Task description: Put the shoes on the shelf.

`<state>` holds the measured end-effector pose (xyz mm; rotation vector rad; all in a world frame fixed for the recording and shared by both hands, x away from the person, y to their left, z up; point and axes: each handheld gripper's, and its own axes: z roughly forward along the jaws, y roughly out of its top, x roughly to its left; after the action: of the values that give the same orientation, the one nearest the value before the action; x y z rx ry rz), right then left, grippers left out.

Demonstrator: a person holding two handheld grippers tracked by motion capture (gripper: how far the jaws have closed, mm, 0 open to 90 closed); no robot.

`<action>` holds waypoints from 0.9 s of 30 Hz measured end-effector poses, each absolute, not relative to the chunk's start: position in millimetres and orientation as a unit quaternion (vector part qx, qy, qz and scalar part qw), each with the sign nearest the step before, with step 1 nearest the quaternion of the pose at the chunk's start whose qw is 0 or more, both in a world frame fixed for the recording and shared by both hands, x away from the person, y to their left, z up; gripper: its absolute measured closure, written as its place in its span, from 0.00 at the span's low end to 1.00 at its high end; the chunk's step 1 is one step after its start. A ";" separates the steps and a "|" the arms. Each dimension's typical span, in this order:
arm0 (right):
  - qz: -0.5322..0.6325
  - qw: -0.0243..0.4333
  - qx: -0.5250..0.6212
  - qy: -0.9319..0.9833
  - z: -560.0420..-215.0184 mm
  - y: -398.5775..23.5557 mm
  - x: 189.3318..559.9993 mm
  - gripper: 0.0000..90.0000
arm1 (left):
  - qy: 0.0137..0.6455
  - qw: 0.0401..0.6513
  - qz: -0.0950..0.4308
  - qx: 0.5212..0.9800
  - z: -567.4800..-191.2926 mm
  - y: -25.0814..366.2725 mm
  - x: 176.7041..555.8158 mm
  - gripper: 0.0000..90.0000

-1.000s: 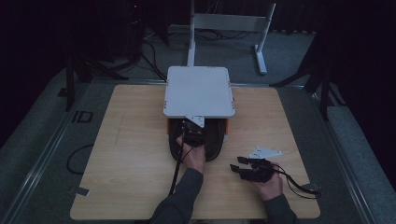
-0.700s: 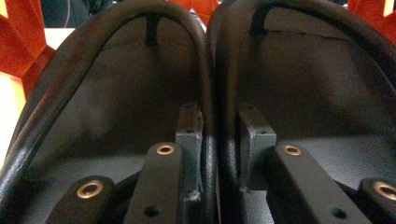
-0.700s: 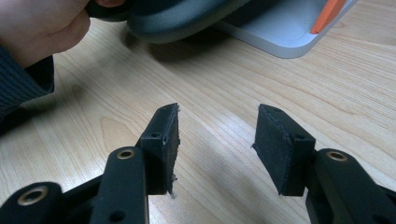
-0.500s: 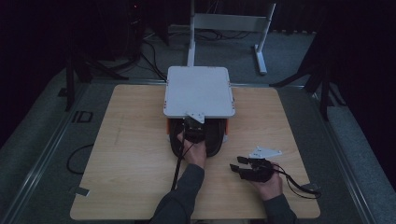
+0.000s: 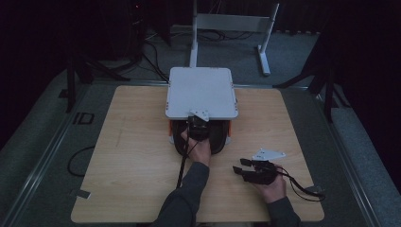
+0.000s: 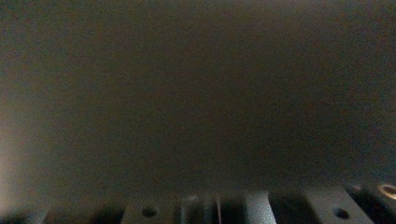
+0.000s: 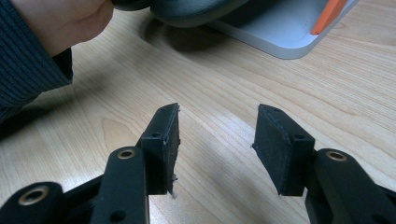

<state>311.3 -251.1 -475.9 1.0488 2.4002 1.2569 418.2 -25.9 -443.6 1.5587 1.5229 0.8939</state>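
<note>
Here, the surface (image 5: 132, 156) is pale wood-grain laminate, rectangular with rounded corners, matte. At its 12 o'clock half stands a grey flat-topped appliance (image 5: 201, 91), square with rounded corners and a smooth plastic look, with small orange pieces at its near lower corners. A round black pan-like body (image 5: 218, 137), dark and slightly glossy, projects from under the appliance's near edge at 6 o'clock.

The left hand-held gripper (image 5: 197, 126) sits right at the near edge of the appliance, over the top of the black body, its grey three-cornered plate uppermost and its cable trailing back toward 6 o'clock along the sleeve. Its tips are hidden from above; the left gripper view gives a dim, blurred grey field with a strip of grey hardware along the bottom. The jaws stand nearly closed; what they clamp, if anything, cannot be made out.

The right hand-held gripper (image 5: 241, 166) rests low on the surface at roughly 4 o'clock from the black body, well apart from it, tips pointing toward 9 o'clock. In the right gripper view (image 7: 215, 149) its two black jaws, blocky with flat textured pads, stand moderately apart with bare wood grain between them. Farther along that view lie the rounded black body (image 7: 187, 11), the grey base (image 7: 280, 32) and an orange tab (image 7: 332, 14); a knitted dark sleeve (image 7: 28, 60) enters at 10 o'clock.
</note>
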 end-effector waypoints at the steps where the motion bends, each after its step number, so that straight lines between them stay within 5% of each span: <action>1: 0.430 0.118 0.358 0.820 -475.9 -251.1 311.3 0.55 | 0.597 0.384 0.350 0.611 -443.3 -25.9 419.4 0.79; 27: 0.428 0.121 0.357 0.822 -476.1 -251.2 310.6 0.55 | 0.594 0.396 0.370 0.595 -438.1 -27.5 430.6 0.77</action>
<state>310.6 -251.2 -476.1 1.0419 2.3998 1.2488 430.6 -27.5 -438.1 1.5081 1.5053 0.9379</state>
